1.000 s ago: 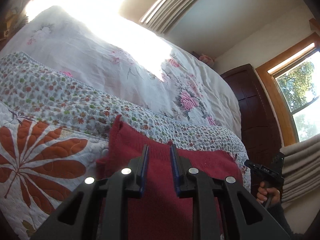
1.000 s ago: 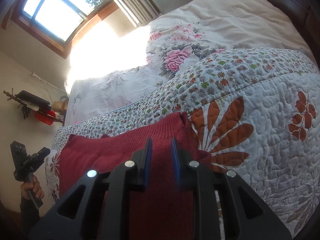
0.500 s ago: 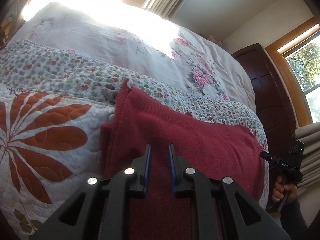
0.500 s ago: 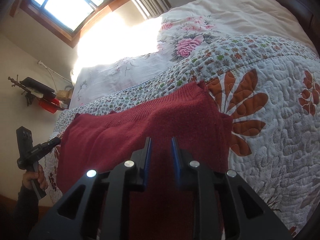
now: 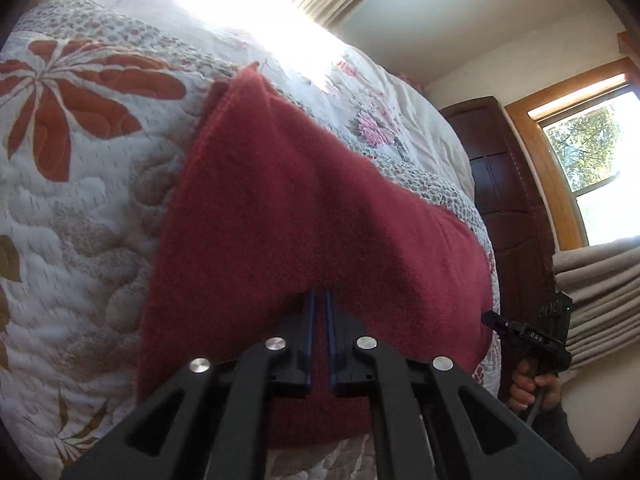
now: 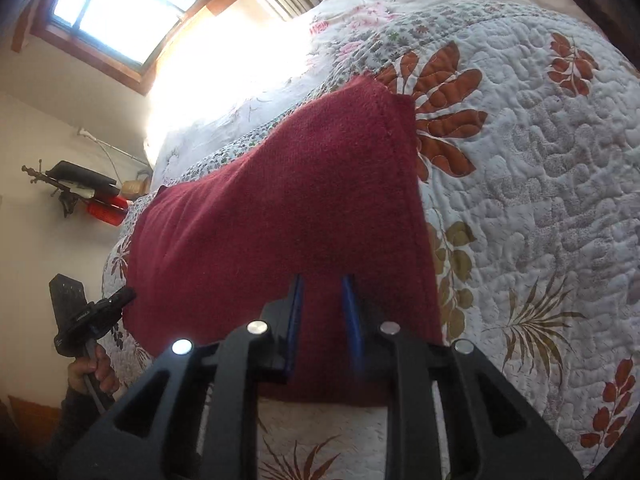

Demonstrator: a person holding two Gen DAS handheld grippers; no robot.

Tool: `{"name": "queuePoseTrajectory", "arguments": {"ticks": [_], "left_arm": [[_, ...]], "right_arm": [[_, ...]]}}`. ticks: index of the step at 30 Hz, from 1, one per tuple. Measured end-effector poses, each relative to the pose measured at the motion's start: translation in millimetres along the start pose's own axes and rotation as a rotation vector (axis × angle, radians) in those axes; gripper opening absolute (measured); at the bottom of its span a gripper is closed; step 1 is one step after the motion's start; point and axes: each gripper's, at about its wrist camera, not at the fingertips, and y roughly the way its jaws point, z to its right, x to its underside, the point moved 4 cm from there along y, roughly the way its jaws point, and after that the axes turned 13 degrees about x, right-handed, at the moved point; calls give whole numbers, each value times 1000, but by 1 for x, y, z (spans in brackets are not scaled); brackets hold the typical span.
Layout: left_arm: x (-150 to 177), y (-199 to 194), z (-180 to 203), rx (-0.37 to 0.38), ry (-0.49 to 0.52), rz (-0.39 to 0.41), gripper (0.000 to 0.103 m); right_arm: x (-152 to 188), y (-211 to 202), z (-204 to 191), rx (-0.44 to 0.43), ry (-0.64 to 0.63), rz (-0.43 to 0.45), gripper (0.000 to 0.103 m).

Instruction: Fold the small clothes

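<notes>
A dark red knitted garment (image 5: pixel 300 208) lies spread on the quilted bed (image 5: pixel 80 220). In the left wrist view my left gripper (image 5: pixel 320 296) is shut on a raised fold near its front edge, and the cloth drapes over the fingertips. In the right wrist view the same red garment (image 6: pixel 280 208) passes under my right gripper (image 6: pixel 322 280), whose blue pads stand apart with cloth showing between them. That gripper sits near the garment's right front part. One pad (image 6: pixel 352 312) is blurred.
The floral quilt (image 6: pixel 540 160) stretches right, with a white flowered duvet (image 5: pixel 400 120) beyond. A dark wooden panel (image 5: pixel 508 200) and a window (image 5: pixel 592 152) stand at the right. A hand (image 6: pixel 92 372) grips the other tool. A wall shelf (image 6: pixel 92 196) hangs left.
Both cameras have pulled back toward the garment's front edge and tilted down. The left jaws have narrowed onto the cloth. The right jaws keep about the same gap.
</notes>
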Motion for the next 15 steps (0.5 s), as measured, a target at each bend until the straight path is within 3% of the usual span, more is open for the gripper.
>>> {"name": "queuePoseTrajectory", "arguments": {"ticks": [3, 5, 6, 7, 8, 9, 10, 11, 13, 15], "left_arm": [[18, -10, 11, 68, -1, 18, 23], [31, -2, -7, 1, -32, -13, 27], [38, 5, -22, -30, -67, -33, 27], [43, 8, -34, -31, -105, -38, 20], [44, 7, -42, -20, -141, -24, 12], [42, 4, -46, 6, -186, -8, 12], [40, -3, -45, 41, -226, 14, 17], [39, -12, -42, 76, -249, 38, 37], [33, -34, -38, 105, -266, 79, 63], [25, -51, -44, 105, -307, 87, 72]], "right_arm": [[19, -3, 15, -5, 25, -18, 21], [32, 15, 27, 14, 49, -67, 19], [37, 26, 33, 27, 66, -87, 18], [39, 33, 38, 36, 80, -96, 16], [38, 33, 38, 43, 83, -93, 15], [38, 27, 36, 53, 80, -79, 16], [38, 16, 31, 65, 68, -52, 17], [38, 2, 24, 87, 39, -20, 23], [43, -29, 3, 170, -75, 57, 33], [56, -53, -35, 271, -251, 132, 43]]}}
